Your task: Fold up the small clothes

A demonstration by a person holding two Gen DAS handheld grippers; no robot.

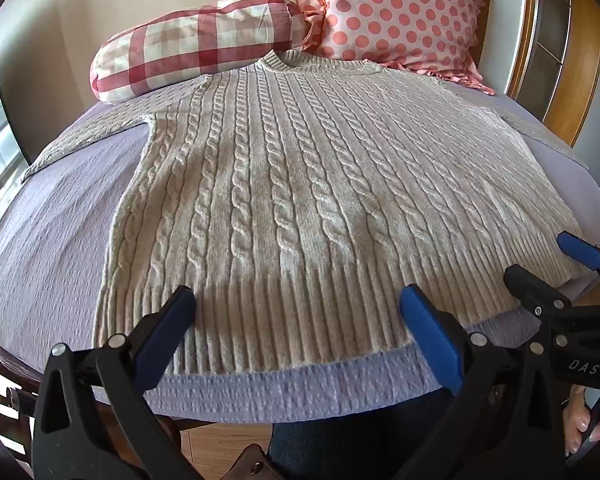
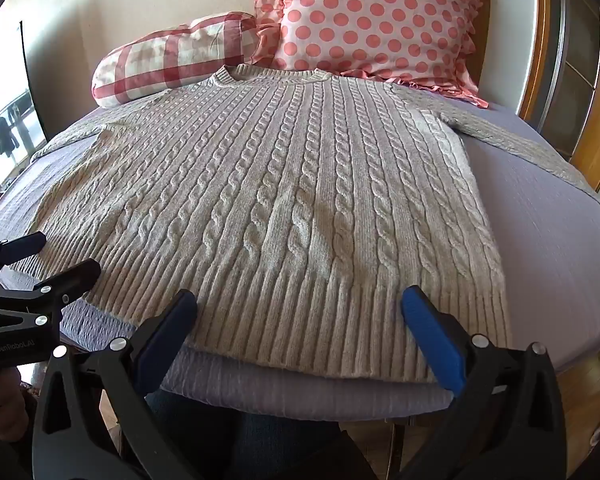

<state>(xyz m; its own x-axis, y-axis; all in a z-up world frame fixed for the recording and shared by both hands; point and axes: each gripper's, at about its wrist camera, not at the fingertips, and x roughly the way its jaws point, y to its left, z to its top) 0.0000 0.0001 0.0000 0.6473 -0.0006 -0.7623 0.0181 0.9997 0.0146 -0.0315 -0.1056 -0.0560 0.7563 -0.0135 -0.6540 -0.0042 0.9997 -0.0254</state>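
A cream cable-knit sweater point(image 1: 300, 184) lies flat on a lavender bed cover point(image 1: 52, 248), collar far, ribbed hem near, sleeves spread to both sides. It also shows in the right wrist view point(image 2: 284, 208). My left gripper point(image 1: 298, 300) is open and empty, its blue-padded fingers just above the hem. My right gripper point(image 2: 300, 304) is open and empty above the hem further right. The right gripper also shows in the left wrist view point(image 1: 540, 260), and the left gripper in the right wrist view point(image 2: 60, 256), both open.
A red-checked bolster pillow point(image 1: 196, 44) and a pink polka-dot ruffled pillow point(image 1: 400, 12) lie beyond the collar. A wooden frame point(image 1: 572, 60) stands at the right. The bed cover's near edge point(image 2: 300, 400) drops to a wooden floor and my legs.
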